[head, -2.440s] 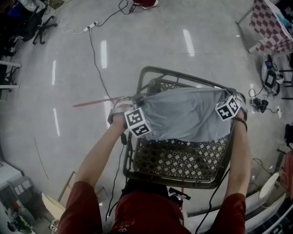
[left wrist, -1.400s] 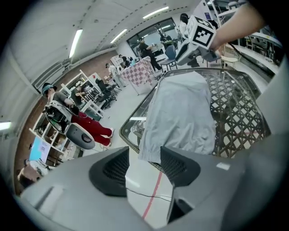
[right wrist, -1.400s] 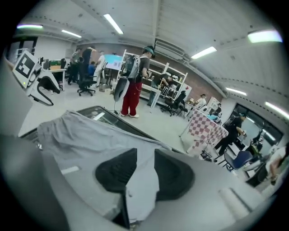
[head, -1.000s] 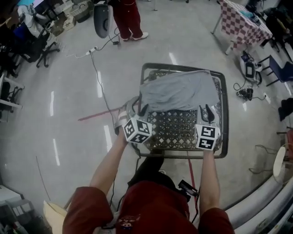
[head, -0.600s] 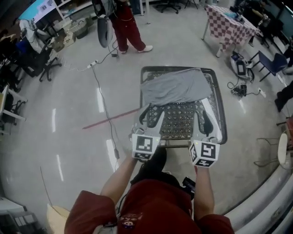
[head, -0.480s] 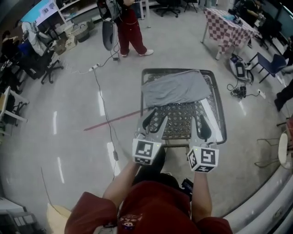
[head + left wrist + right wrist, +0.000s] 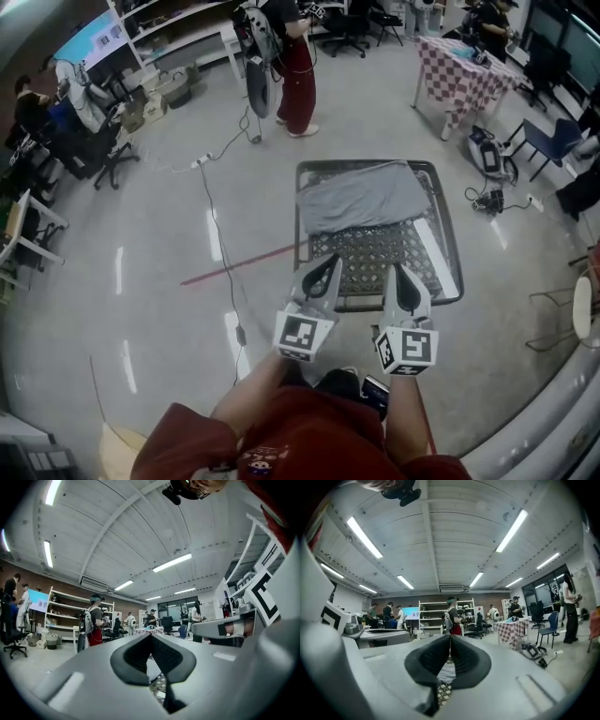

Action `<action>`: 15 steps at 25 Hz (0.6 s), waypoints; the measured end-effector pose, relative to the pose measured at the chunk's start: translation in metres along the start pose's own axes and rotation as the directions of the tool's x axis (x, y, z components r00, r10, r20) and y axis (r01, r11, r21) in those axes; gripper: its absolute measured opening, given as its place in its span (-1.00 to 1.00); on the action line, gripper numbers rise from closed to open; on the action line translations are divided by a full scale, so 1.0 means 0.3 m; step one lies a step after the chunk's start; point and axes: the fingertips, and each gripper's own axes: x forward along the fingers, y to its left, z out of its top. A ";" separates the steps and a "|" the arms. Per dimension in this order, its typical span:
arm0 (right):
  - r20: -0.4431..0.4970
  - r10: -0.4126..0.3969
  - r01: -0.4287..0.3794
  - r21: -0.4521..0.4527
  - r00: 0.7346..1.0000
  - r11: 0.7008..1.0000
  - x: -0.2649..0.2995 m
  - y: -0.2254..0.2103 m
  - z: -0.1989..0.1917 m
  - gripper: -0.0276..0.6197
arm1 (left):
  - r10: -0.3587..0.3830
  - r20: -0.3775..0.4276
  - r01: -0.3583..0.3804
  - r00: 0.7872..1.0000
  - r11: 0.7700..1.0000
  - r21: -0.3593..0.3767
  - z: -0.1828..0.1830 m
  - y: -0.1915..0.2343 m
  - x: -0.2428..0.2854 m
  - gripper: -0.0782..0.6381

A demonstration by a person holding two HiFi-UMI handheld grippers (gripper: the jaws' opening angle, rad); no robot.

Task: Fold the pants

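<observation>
**Pants Laid Folded on Far Half of Mesh Table; Both Claws Clenched and Empty**

The left gripper (image 7: 324,266) and the right gripper (image 7: 395,273) were held level over the near edge of the mesh table (image 7: 453,267), side by side and close to the person's body. The left claw was seen clenched with nothing in it. The right claw's jaws had just been closing and were likewise seen pressed together, with no cloth between them. The grey pants (image 7: 361,195) were found lying as a flat folded rectangle across the table's far half, well apart from both grippers.

The fold was judged to be finished or nearly so. The step in hand, the release and the check, would be done well if the claws were kept clear of the cloth so that no edge was dragged. If a further fold were wanted, both near corners should be taken evenly and carried over together, so that the layers stayed square.

The table top was seen to be an open metal lattice, on which loose fabric could be snagged. Round it, a polished grey floor (image 7: 141,309) was crossed by a cable (image 7: 212,216) and a red strip (image 7: 234,267). A checked table (image 7: 459,80), a blue chair (image 7: 544,141) and a standing person in red trousers (image 7: 295,75) were noted beyond.
</observation>
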 end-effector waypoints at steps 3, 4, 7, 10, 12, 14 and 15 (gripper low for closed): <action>0.001 0.005 -0.005 -0.016 1.000 1.000 0.031 0.038 0.003 -0.91 | -0.012 -0.010 0.012 1.000 1.000 0.001 -0.002 0.030 -0.005 -0.76; 0.000 0.006 -0.006 -0.021 1.000 1.000 0.046 0.048 0.003 -0.91 | -0.011 -0.010 0.011 1.000 1.000 0.000 -0.002 0.043 -0.001 -0.76; -0.003 0.002 -0.002 -0.039 1.000 0.999 0.095 0.094 0.002 -0.91 | -0.008 -0.011 0.007 1.000 1.000 -0.007 -0.005 0.103 0.007 -0.76; -0.003 -0.006 0.006 -0.065 1.000 0.998 0.161 0.179 0.002 -0.91 | -0.015 -0.020 0.015 1.000 1.000 -0.024 -0.026 0.207 0.001 -0.76; -0.007 -0.008 0.008 -0.086 1.000 0.996 0.218 0.241 0.005 -0.91 | -0.027 -0.022 0.026 0.999 0.999 -0.038 -0.034 0.288 0.006 -0.76; -0.016 -0.015 0.014 -0.102 1.000 0.995 0.276 0.303 0.006 -0.91 | -0.043 -0.025 0.042 0.999 0.998 -0.040 -0.036 0.373 0.010 -0.76; -0.019 -0.021 0.019 -0.110 1.000 0.994 0.306 0.334 0.007 -0.91 | -0.050 -0.025 0.049 0.998 0.998 -0.040 -0.035 0.419 0.011 -0.76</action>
